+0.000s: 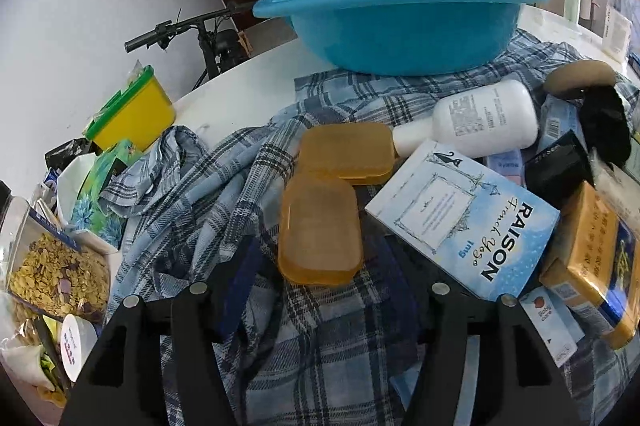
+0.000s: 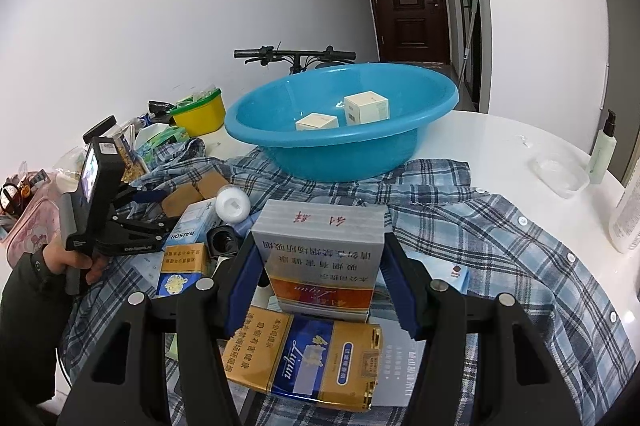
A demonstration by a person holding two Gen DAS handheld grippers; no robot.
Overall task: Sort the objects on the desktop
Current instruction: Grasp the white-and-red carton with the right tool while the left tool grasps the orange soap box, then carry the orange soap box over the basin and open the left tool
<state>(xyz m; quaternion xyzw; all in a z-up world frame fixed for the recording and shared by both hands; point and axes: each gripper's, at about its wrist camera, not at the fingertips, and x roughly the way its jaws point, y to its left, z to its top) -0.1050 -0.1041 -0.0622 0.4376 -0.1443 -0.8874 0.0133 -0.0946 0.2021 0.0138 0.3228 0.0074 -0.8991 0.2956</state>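
Right gripper (image 2: 322,278): jaws clamped on both sides of a grey-and-orange cigarette carton (image 2: 320,254), held upright between the blue pads, above a gold Liqun carton (image 2: 308,358) lying on the plaid shirt (image 2: 480,226). Left gripper (image 1: 320,290): jaws wide, nothing between them; two amber soap boxes (image 1: 320,230) lie just ahead on the shirt (nearer one centred between the tips). Blue basin (image 2: 340,130) sits behind on the counter (image 2: 500,134), two white boxes (image 2: 366,108) inside.

A basin (image 2: 340,122) stands on a shirt (image 2: 480,226) spread over the surface (image 2: 500,134), with two boxes (image 2: 366,109) inside. Before it lie a bottle (image 1: 480,118), two cases (image 1: 320,234) and cigarette packs (image 2: 320,250).
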